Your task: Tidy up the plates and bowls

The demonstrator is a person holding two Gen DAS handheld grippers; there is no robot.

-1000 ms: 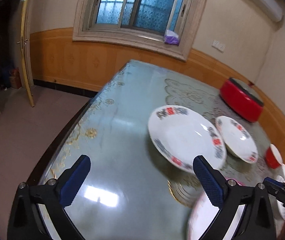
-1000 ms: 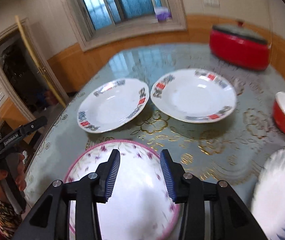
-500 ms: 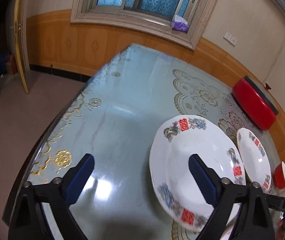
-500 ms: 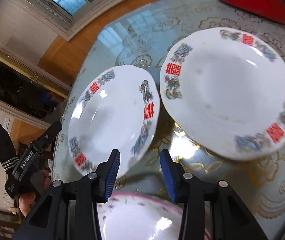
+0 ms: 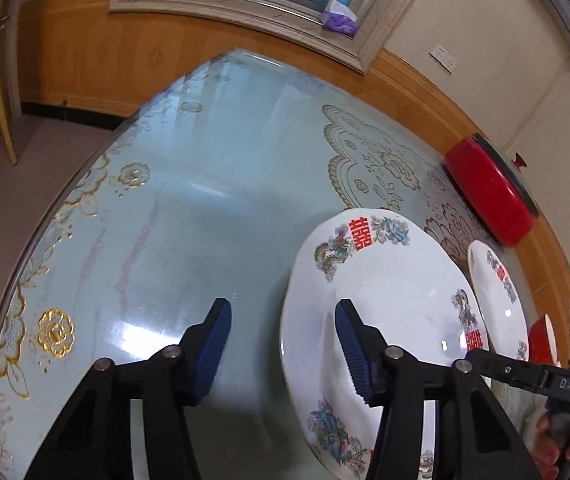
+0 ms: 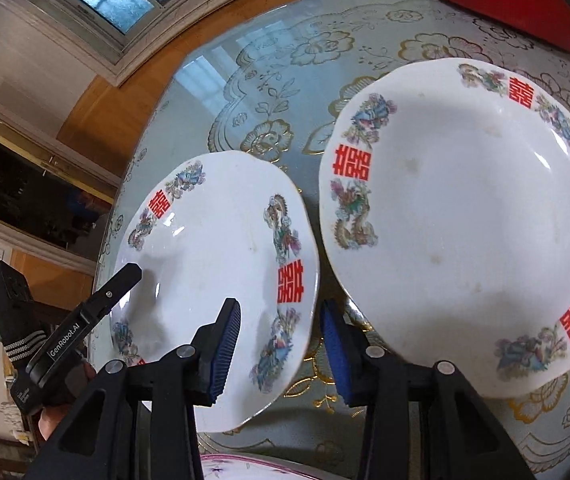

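Observation:
Two white plates with red characters and floral rims lie side by side on the glass table. In the left wrist view my left gripper (image 5: 283,340) is open and straddles the near plate's (image 5: 401,320) left rim, one finger over the plate, one over the table. The second plate (image 5: 497,300) lies beyond it. In the right wrist view my right gripper (image 6: 281,344) is open and straddles the right rim of the left plate (image 6: 213,256); the other plate (image 6: 469,216) lies to its right. Neither gripper holds anything.
A red lidded pot (image 5: 489,192) stands at the table's far side by the wall. A small red bowl (image 5: 541,340) sits past the plates. A pink-rimmed floral dish (image 6: 245,470) shows below the right gripper. The table edge (image 5: 33,248) curves at left.
Both grippers have moved down and closer to the left plate, one at each side of it. The left gripper's jaws have narrowed. The pink-rimmed dish has slid almost out of view.

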